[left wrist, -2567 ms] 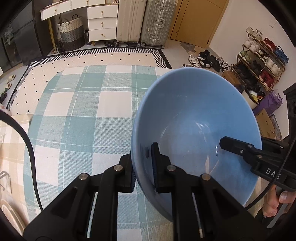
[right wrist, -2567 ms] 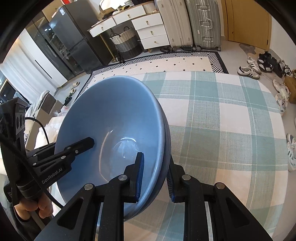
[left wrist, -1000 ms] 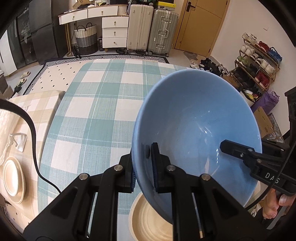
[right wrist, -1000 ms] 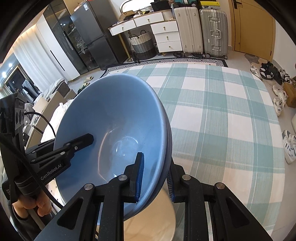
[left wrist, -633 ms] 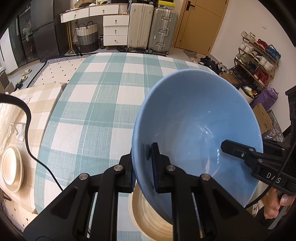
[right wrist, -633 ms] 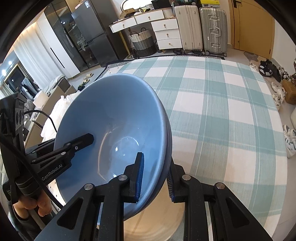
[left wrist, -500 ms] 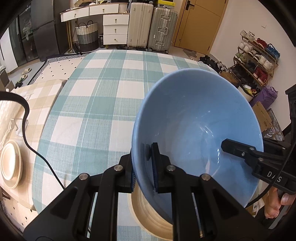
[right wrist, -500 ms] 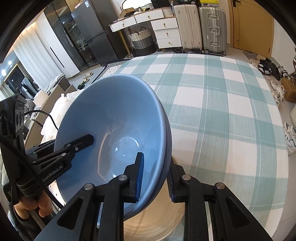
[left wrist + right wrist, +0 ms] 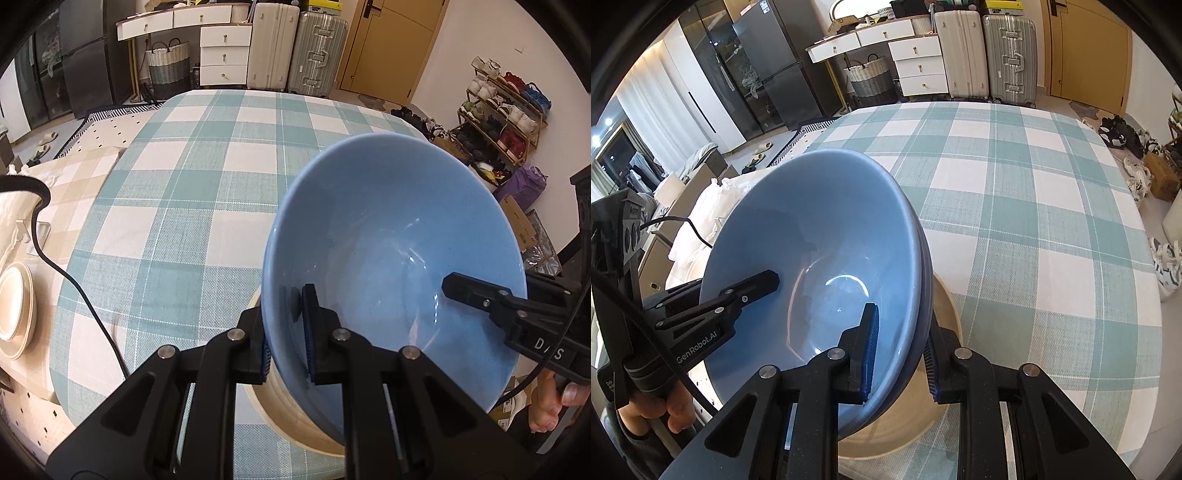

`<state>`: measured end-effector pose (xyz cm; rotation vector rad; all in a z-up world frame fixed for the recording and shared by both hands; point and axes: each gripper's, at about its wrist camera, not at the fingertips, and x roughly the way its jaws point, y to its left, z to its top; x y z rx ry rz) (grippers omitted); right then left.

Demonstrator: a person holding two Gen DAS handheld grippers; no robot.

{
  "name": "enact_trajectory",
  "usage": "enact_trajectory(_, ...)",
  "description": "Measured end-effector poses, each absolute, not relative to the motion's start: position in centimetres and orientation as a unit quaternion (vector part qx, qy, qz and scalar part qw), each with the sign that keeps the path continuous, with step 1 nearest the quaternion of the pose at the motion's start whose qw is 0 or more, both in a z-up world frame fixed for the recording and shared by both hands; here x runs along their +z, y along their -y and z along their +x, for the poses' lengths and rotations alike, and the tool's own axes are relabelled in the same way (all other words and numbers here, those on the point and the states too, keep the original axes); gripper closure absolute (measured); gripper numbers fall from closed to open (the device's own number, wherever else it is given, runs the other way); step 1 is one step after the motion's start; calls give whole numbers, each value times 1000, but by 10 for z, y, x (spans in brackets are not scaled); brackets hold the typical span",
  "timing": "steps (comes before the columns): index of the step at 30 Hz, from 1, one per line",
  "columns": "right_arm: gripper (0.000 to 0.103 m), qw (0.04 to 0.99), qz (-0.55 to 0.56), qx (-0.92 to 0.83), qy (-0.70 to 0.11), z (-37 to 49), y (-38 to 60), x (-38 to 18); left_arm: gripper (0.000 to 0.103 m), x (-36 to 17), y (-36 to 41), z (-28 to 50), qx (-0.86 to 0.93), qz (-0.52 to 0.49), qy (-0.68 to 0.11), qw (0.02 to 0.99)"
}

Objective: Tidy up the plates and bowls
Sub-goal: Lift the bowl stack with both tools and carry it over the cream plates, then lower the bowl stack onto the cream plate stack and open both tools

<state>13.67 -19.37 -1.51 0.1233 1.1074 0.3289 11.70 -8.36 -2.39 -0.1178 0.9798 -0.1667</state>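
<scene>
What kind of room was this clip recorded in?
Probably a lived-in home, an open dining area near the entrance: a table under a teal-and-white checked cloth, two hard-shell suitcases by the wall, and an open shoe rack.

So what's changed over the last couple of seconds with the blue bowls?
Both tools carried the stacked blue bowls back over the checked tablecloth until the cream plate stack came into view beneath them; the bowls now hang above it. Unchanged: the left tool and right tool stay clamped on opposite rims.
</scene>
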Motion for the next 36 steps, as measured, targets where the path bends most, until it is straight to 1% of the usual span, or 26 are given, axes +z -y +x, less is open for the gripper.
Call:
enact_trajectory(8, 81, 833, 52, 153, -529, 128, 194, -22, 92, -38, 84, 112, -84, -61, -474, 874)
enact_trajectory(26, 80, 825, 23, 155, -544, 117, 183, -22, 92, -45, 74, 102, -92, -68, -491, 863)
enact_trajectory(29, 78, 822, 36, 158, -545, 121, 186, -26, 92, -47, 76, 105, -88, -63, -491, 865)
enact_trajectory(32, 76, 821, 58, 165, -544, 124, 189, -27, 92, -50, 75, 107, -86, -68, -493, 863)
enact_trajectory(36, 60, 828, 43, 159, -535, 125, 185, -25, 89, -55, 71, 112, -98, -93, -496, 858)
